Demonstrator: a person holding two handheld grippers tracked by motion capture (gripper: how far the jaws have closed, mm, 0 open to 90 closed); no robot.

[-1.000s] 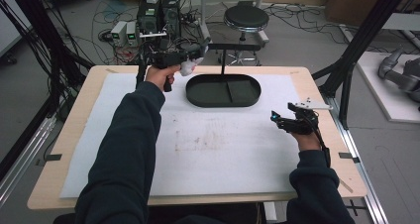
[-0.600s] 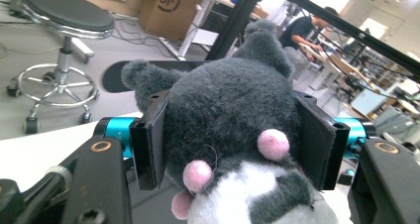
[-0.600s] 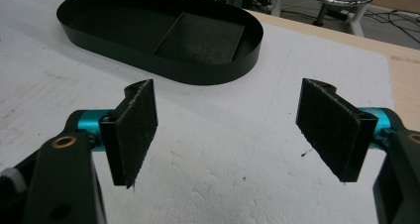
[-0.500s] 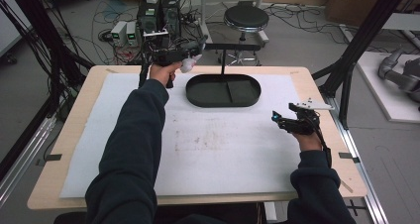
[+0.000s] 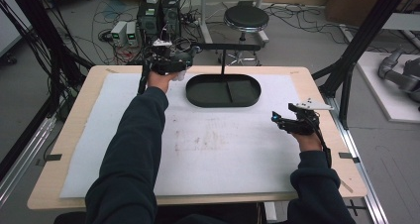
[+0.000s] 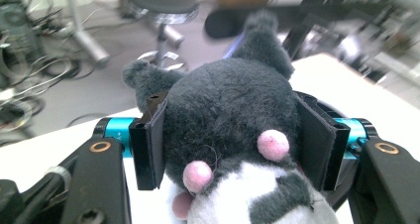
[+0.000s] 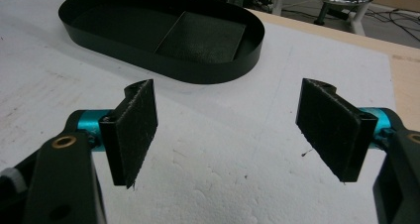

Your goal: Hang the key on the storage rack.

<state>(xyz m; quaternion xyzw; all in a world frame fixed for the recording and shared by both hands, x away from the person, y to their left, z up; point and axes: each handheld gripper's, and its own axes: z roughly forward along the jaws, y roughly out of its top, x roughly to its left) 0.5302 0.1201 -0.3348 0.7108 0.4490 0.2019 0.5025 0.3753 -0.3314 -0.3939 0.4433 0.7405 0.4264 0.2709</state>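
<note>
The high view looks down over the table (image 5: 317, 92); both tool views sit close, sharing the oval tray (image 5: 223, 102).

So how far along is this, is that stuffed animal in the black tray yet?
Done: the left gripper is clamped on the grey plush toy.
In hand: it hangs near the left end of the black tray, not inside it.
Left: setting it in the tray, which is empty. The right gripper waits open.
</note>
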